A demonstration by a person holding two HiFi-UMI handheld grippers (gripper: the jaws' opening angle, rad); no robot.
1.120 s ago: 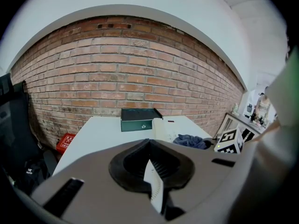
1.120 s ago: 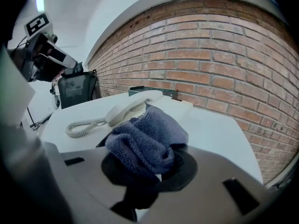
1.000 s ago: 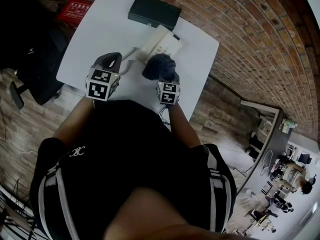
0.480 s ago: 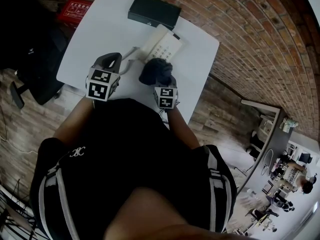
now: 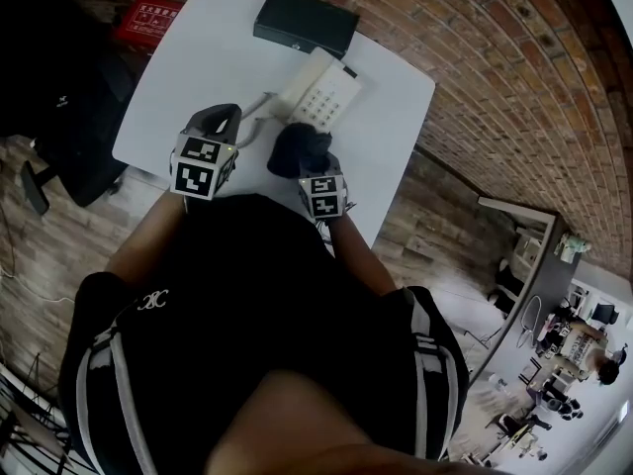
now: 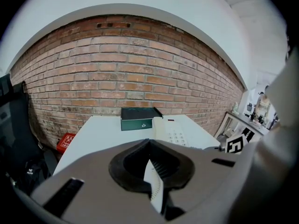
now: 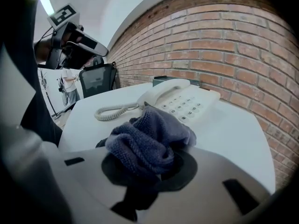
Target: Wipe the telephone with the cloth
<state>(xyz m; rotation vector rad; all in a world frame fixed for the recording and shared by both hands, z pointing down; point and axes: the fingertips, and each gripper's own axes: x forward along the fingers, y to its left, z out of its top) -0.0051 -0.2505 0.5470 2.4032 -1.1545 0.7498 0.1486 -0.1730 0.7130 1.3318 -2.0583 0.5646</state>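
Right gripper clamps crumpled blue-grey terry cloth; cream push-button telephone lies just ahead on white worktop. Left gripper jaws together, empty.

No word or number could be read anywhere. The red box on the floor beside the surface carried lines of white print, too small to make out; in the left gripper view the same box was just as blurred. The telephone had a keypad whose button marks were too faint to tell. The cubes on the left gripper and right gripper bore black-and-white square markers, patterns and not letters. The person's black shirt carried a small white looped emblem.
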